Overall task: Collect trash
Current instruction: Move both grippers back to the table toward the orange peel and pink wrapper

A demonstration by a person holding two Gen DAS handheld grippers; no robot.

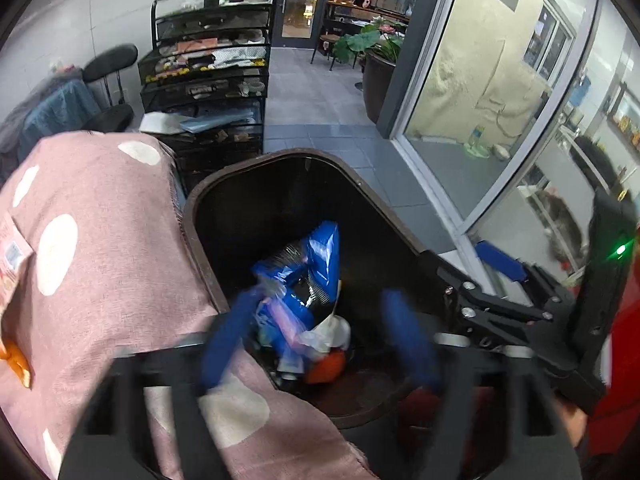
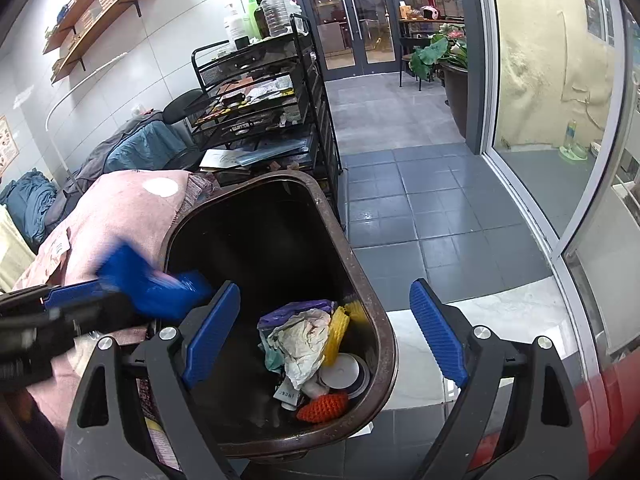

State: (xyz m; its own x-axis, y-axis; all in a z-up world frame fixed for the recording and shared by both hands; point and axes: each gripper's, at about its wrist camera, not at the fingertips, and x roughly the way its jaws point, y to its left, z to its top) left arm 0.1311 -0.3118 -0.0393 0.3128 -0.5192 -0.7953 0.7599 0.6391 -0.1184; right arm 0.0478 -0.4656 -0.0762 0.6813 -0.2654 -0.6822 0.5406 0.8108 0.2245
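Trash, item one: blue foil wrapper (image 1: 308,264), crumpled, inside the brown bin (image 1: 248,184), seen between my left gripper (image 1: 316,340) fingers, which stand spread wide and blurred, clamping nothing. I cannot tell whether the wrapper is falling or resting on the heap. I judge it near weightless, crackly, slick on its face; best pinched at a crease or folded edge, not on the flat.

Item two: right gripper (image 2: 324,332), poised over the bin's near rim, jaws wide apart and empty.

Item three: heap at the bin's bottom. Crumpled white paper (image 2: 300,344), soft and light, takes a pinch anywhere. Yellow ribbed piece (image 2: 336,332) beside it, likely springy. White round lid (image 2: 344,372), stiff and probably slippery; grip at its edge. Orange knobbly lump (image 2: 324,408) nearest me, material unclear.

Item four: pink spotted cloth (image 1: 100,240), draped just left of the bin, touching its rim.

Item five: black wire shelf cart (image 2: 260,92) beyond, bottles on top.
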